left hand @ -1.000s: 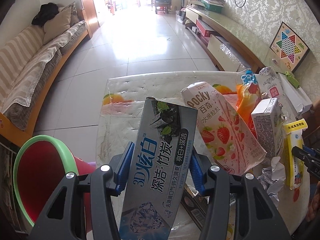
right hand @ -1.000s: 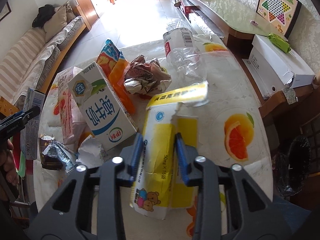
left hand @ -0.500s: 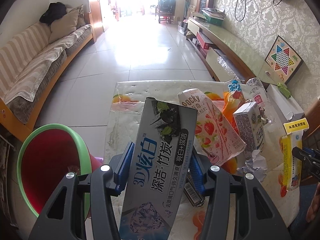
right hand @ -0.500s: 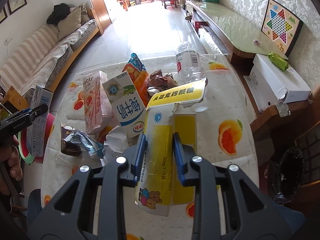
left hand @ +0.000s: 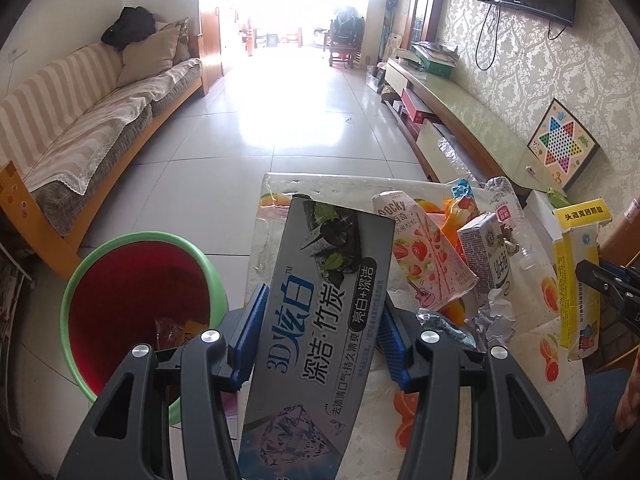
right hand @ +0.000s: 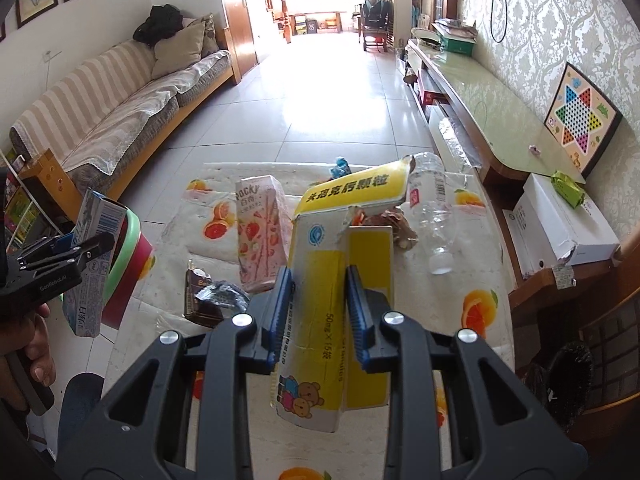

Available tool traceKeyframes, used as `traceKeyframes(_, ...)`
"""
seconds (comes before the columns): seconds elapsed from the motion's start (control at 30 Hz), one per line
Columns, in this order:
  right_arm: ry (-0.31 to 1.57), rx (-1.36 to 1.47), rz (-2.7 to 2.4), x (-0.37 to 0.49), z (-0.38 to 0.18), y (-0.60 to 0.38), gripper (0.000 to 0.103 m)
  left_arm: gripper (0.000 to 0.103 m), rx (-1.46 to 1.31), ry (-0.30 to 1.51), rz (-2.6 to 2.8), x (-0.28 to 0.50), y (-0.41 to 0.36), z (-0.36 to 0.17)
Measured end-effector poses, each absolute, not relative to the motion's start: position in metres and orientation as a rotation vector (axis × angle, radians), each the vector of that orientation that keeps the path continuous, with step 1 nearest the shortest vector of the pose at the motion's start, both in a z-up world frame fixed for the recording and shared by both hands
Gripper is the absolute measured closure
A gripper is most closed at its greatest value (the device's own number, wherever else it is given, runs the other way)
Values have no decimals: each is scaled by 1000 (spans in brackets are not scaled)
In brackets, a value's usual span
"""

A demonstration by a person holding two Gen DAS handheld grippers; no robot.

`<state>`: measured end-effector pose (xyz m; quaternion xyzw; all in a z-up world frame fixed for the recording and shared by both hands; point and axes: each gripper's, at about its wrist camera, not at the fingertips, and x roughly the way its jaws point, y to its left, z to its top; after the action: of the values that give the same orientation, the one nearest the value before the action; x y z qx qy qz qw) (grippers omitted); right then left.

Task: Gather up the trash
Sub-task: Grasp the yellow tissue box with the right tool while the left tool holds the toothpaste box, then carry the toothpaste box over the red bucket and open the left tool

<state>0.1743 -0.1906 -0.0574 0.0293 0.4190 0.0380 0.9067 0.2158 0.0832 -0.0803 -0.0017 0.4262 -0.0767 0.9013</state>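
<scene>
Daylight floods from the far doorway [left hand: 280, 8] at twelve o'clock, blown out, glaring off the floor [left hand: 288, 128]; edges bend and darken.

Left gripper [left hand: 320, 340]: black 2-finger frame with blue ribbed pads [left hand: 250, 332], angled downward. Jaws partly apart, both pads pressed flat against the long sides of a grey toothpaste box [left hand: 316, 320], which stands up between them and tilts slightly right. From the right wrist view this gripper sits at the far left, a hand [right hand: 34, 354] wrapped round its grip.

Right gripper [right hand: 320, 316]: same build, angled downward. Jaws narrow, blue pads [right hand: 280, 312] clamped on a torn yellow medicine box [right hand: 320, 292], its flap lifted at the far end.
</scene>
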Motion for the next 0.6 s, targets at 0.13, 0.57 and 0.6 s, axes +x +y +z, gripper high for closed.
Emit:
traceKeyframes(0.13, 848, 39, 129, 181, -49, -159, 76, 54, -27, 869, -130, 209, 105, -76)
traceKeyframes(0.57, 873, -46, 322, 212, -59, -25, 76, 53, -102, 872, 19, 209, 211, -91)
traceKeyframes(0.6, 877, -54, 336, 215, -61, -13, 76, 54, -109, 872, 32, 210, 219, -93)
